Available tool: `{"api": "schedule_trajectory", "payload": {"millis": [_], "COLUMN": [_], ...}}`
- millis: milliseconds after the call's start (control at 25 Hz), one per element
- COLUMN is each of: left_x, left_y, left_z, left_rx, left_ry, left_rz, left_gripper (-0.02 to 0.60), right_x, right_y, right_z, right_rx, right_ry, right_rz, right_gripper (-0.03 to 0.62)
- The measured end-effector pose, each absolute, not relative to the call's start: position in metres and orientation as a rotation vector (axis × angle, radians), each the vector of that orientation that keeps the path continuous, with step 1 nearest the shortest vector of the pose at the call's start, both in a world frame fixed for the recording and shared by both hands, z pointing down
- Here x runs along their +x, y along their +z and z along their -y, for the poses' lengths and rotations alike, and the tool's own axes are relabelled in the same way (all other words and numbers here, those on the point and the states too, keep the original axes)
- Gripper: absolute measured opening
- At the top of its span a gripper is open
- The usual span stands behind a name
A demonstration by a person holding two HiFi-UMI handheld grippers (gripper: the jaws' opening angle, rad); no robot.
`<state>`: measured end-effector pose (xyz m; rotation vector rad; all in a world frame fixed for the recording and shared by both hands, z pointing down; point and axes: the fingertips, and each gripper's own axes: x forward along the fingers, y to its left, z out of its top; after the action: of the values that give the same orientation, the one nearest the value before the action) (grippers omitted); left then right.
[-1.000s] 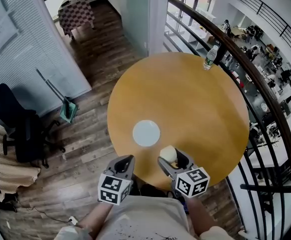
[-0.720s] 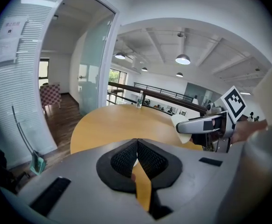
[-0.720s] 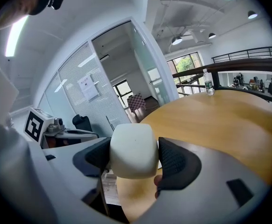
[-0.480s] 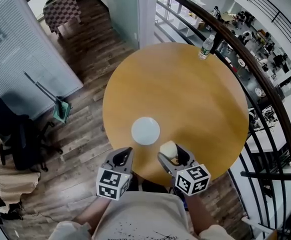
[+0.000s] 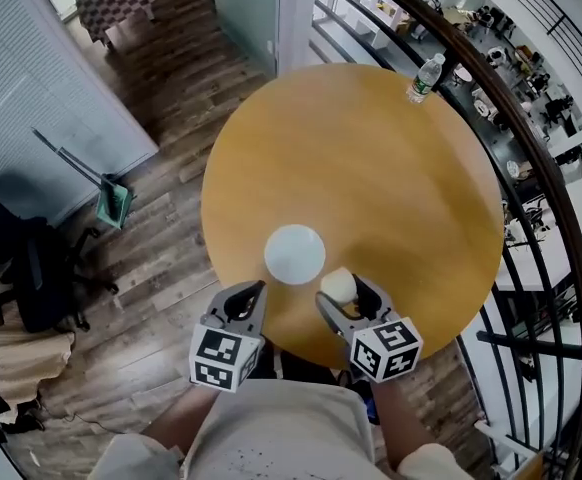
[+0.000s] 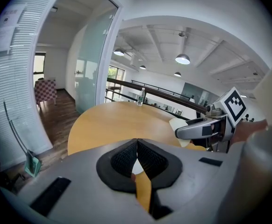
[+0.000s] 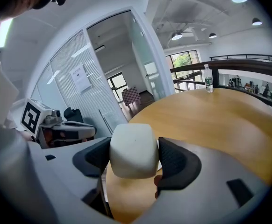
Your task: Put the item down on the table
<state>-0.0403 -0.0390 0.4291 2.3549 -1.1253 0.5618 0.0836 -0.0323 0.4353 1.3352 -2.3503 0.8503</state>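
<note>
A cream-white rounded block (image 5: 338,286) sits between the jaws of my right gripper (image 5: 343,294), which is shut on it above the near edge of the round wooden table (image 5: 371,188). In the right gripper view the block (image 7: 132,149) fills the gap between the two black pads (image 7: 175,164). My left gripper (image 5: 253,292) hovers beside it at the table's near rim, jaws shut with nothing between them; its pads (image 6: 126,158) meet in the left gripper view. A white round disc (image 5: 294,254) lies on the table just beyond both grippers.
A clear water bottle (image 5: 424,78) stands at the table's far edge, close to a dark curved railing (image 5: 531,148). A green dustpan with broom (image 5: 111,203) and a black chair (image 5: 31,258) stand on the wood floor to the left.
The head view has drifted a little, with the table a bit higher in frame. Both grippers stay near the table's front edge, and the right one still grips the block.
</note>
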Motion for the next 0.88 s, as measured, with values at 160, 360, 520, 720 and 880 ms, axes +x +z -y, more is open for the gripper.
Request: {"api": "schedule_trajectory", "payload": {"millis": [160, 360, 520, 720, 880], "left_x": [-0.04, -0.038, -0.041, -0.041, -0.041], "left_y": [0.437, 0.45, 0.459, 0.471, 0.484], "left_z": [0.049, 0.06, 0.068, 0.071, 0.073], "left_rx": [2.363, 2.344, 2.323, 2.311, 2.293], "left_ry": [0.567, 0.566, 0.572, 0.583, 0.596], "left_rz": [1.127, 1.134, 1.137, 1.118, 1.109], "left_gripper": [0.023, 0.023, 0.023, 0.023, 0.023], "right_x": [0.082, 0.075, 0.066, 0.06, 0.06], "right_y": [0.442, 0.457, 0.468, 0.485, 0.498], "right_z": [0.045, 0.057, 0.067, 0.072, 0.076], "right_rx": [1.33, 1.296, 1.276, 1.251, 1.244], "right_ry": [0.838, 0.824, 0.82, 0.824, 0.836], "right_rz": [2.336, 2.317, 2.299, 2.274, 2.255], "right_gripper": [0.316, 0.316, 0.316, 0.316, 0.317]}}
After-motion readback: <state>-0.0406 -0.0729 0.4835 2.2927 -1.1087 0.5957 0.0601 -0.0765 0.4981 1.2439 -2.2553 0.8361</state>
